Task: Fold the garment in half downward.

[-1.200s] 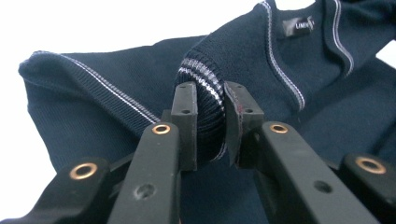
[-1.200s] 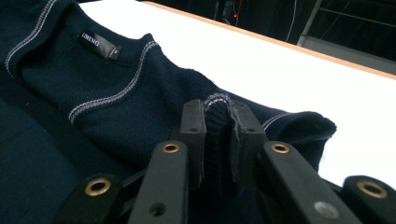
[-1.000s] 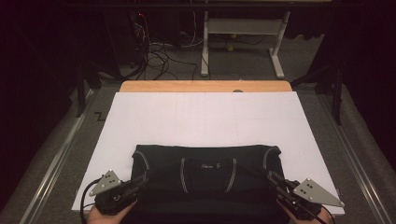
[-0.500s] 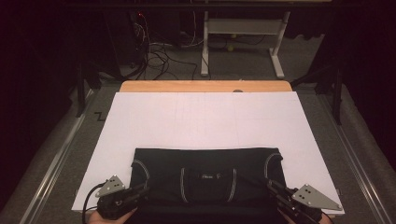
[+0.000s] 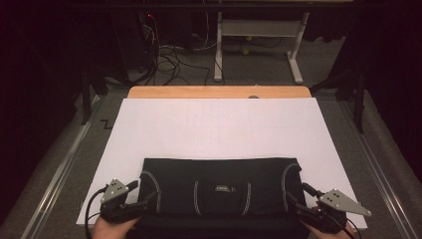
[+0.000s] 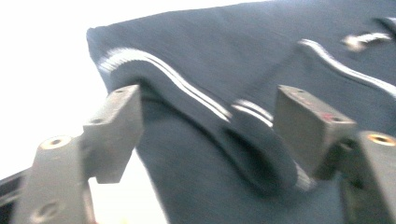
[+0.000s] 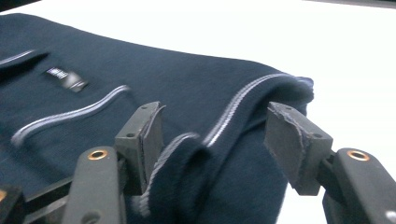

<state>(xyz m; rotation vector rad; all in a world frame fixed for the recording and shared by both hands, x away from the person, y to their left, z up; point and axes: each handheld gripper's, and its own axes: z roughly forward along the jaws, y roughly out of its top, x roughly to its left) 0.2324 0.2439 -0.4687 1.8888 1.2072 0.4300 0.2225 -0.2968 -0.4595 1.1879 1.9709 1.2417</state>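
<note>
Between parted fingers [image 7: 299, 144], apparently loose: garment [image 5: 221, 186]

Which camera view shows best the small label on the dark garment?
The right gripper view: the label lies sharp and near on the dark garment. In the high view it is a tiny pale mark. In the left gripper view it is blurred at the edge.

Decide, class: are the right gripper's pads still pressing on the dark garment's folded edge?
Apart. The right gripper view shows the right gripper with jaws just opened, gaps flanking the dark garment fold.
</note>
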